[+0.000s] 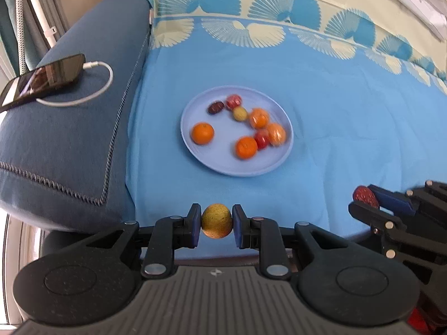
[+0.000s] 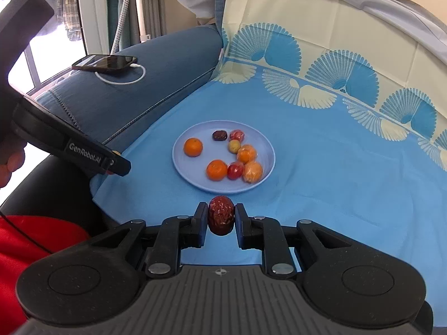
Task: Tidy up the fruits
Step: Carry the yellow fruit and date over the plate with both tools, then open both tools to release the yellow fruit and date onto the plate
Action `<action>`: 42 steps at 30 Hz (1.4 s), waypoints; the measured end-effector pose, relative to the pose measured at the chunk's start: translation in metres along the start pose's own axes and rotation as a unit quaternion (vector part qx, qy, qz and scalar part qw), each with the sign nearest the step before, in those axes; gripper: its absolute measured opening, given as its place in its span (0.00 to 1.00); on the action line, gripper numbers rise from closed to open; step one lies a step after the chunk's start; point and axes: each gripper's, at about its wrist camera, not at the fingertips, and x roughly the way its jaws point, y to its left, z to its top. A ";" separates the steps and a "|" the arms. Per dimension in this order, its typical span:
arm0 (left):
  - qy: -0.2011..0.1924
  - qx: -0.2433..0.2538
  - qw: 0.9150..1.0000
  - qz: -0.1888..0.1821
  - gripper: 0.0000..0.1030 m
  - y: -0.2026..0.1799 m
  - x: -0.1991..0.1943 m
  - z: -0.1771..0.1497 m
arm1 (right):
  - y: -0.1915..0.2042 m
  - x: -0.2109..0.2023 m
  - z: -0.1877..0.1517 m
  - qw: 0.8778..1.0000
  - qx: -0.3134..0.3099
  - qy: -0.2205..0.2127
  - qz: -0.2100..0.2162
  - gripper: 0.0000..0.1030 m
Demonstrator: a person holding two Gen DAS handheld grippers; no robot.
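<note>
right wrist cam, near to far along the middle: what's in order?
right gripper shut on the red date → blue plate of fruit → blue cloth → cream fan-print border.

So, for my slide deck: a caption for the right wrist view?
Right gripper shut on a red date, short of the fruit plate.

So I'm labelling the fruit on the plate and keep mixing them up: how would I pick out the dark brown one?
Find the round pale blue plate on the light blue cloth. Look to the plate's far side, toward the dark blue sofa arm. The dark fruit lies there beside a red one; it is the only brown, nearly black piece among oranges and reds.
</note>
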 end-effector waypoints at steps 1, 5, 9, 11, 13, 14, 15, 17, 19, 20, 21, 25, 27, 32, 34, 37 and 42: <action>-0.004 -0.002 1.000 0.002 0.25 0.002 0.001 0.006 | -0.002 0.004 0.004 1.000 0.002 -0.002 0.000 0.21; -0.022 -0.011 1.000 0.010 0.25 0.011 0.013 0.038 | -0.005 0.025 0.023 1.000 -0.003 -0.009 0.001 0.21; -0.030 -0.016 0.999 0.016 0.25 0.017 0.034 0.073 | -0.011 0.056 0.046 1.000 -0.002 -0.013 0.005 0.21; -0.031 -0.016 0.999 0.015 0.25 0.018 0.048 0.089 | -0.014 0.075 0.057 1.000 -0.004 -0.015 0.003 0.21; -0.031 -0.015 0.999 0.009 0.25 0.018 0.064 0.104 | -0.018 0.098 0.067 1.000 0.000 -0.011 0.000 0.21; -0.033 -0.014 0.999 0.003 0.25 0.018 0.071 0.111 | -0.021 0.108 0.071 1.000 0.003 -0.007 0.000 0.21; -0.034 -0.014 0.999 0.000 0.25 0.017 0.078 0.116 | -0.023 0.117 0.074 1.000 0.005 -0.004 0.000 0.21; -0.029 -0.014 0.999 -0.004 0.25 0.016 0.094 0.126 | -0.027 0.135 0.079 1.000 0.004 0.002 0.000 0.21; -0.021 -0.012 1.000 -0.006 0.25 0.014 0.110 0.134 | -0.030 0.152 0.082 1.000 0.004 0.009 0.002 0.21; -0.017 -0.011 1.000 -0.004 0.25 0.013 0.118 0.136 | -0.031 0.159 0.083 1.000 0.004 0.014 0.002 0.21; -0.012 -0.009 1.000 -0.003 0.25 0.013 0.125 0.138 | -0.033 0.166 0.083 1.000 0.004 0.018 0.003 0.21; 0.010 -0.008 1.000 0.003 0.25 0.013 0.150 0.141 | -0.037 0.191 0.082 0.999 0.005 0.035 0.009 0.21; 0.018 -0.007 1.000 0.005 0.25 0.013 0.159 0.141 | -0.038 0.200 0.081 0.999 0.007 0.043 0.012 0.21; 0.012 0.003 1.000 0.015 0.65 0.013 0.169 0.139 | -0.039 0.217 0.081 0.999 -0.003 0.050 0.021 0.22; -0.022 0.011 0.999 0.033 1.00 0.011 0.159 0.138 | -0.036 0.220 0.083 0.998 -0.023 0.057 0.018 0.41; -0.045 0.033 0.998 0.034 1.00 0.010 0.135 0.132 | -0.037 0.204 0.084 0.999 -0.023 0.049 -0.003 0.95; -0.035 0.016 0.998 0.042 1.00 0.014 0.091 0.092 | -0.042 0.144 0.071 0.999 0.028 0.039 0.003 0.99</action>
